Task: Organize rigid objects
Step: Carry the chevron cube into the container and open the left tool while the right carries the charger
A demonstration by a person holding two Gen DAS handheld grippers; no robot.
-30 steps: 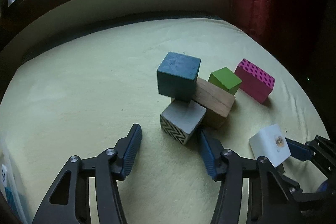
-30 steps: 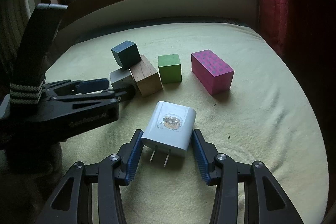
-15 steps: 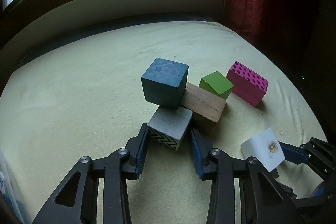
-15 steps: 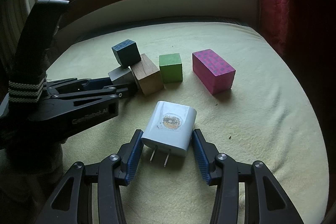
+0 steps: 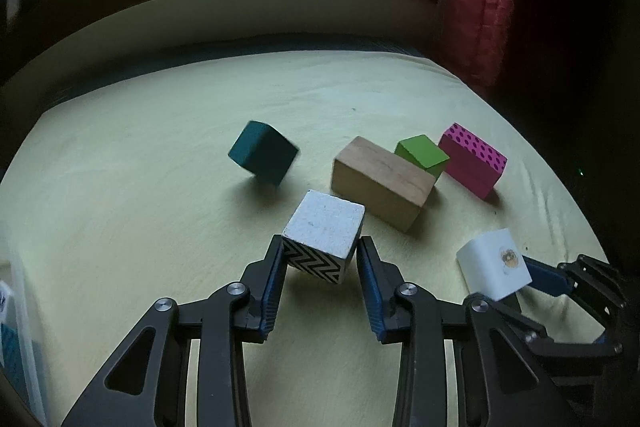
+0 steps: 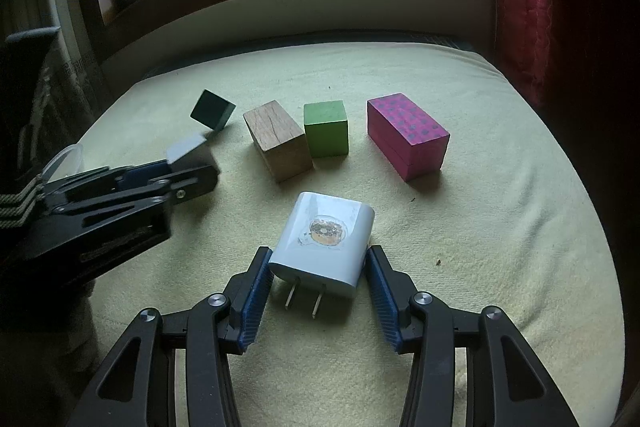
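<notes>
Gripping the grey cube with a zigzag-patterned face (image 5: 323, 235), the left tongs (image 5: 320, 259) hold it tilted near the yellow bed's (image 5: 140, 227) middle; the right tongs (image 6: 319, 269) clasp the white plug adapter (image 6: 326, 239), prongs pointing toward the bed's near edge.

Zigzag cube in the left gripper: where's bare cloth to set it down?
Free: the wide left stretch of the yellow cloth, beyond the tilted dark teal cube. Crowded: the right, where the wooden block, green cube and pink dotted block line up, the white charger nearer.
</notes>
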